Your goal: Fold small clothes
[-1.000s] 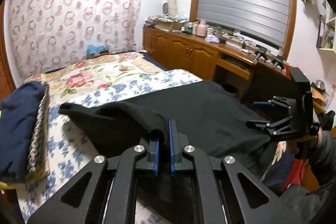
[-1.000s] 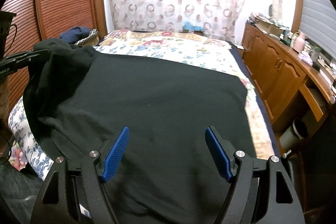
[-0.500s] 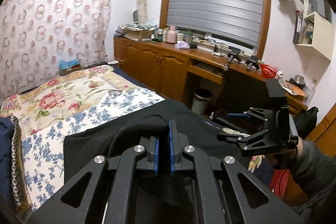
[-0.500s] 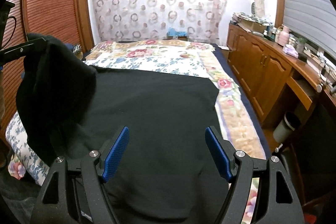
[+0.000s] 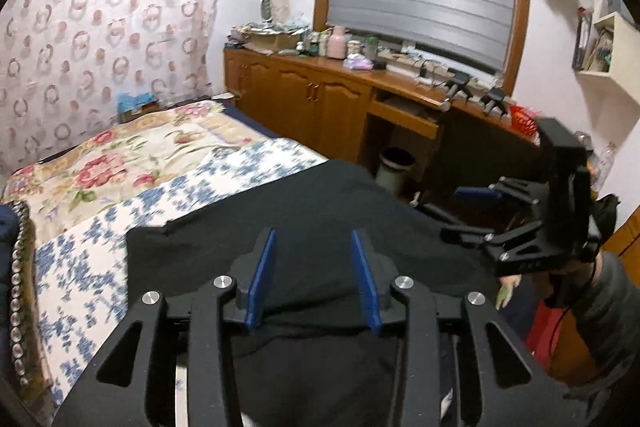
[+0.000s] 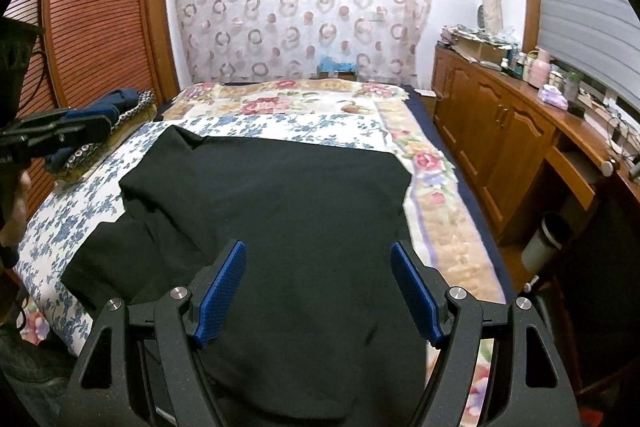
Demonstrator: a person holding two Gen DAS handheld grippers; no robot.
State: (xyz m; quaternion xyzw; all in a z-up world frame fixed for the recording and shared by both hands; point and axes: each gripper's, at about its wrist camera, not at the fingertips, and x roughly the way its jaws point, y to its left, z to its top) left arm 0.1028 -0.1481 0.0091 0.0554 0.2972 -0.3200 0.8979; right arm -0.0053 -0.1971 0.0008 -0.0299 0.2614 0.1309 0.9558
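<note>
On the floral bedspread (image 6: 280,123) lies the black garment (image 6: 288,211), one sleeve folded in across its left side. Left of the garment, the left gripper (image 5: 312,275) hangs above that edge, blue pads spread, holding nothing. Over the garment's near hem, the right gripper (image 6: 320,291) gapes wide, empty too.

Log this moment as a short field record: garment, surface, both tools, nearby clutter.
garment: black fabric garment, spread on the bed, left side folded over onto itself
surface: bed with floral quilt
left tool: open, above the garment, gripping nothing
right tool: open, above the garment, gripping nothing
beside garment: folded navy cloth with beaded trim at the bed's left edge
room: wooden cabinet counter on the right, cluttered with bottles
</note>
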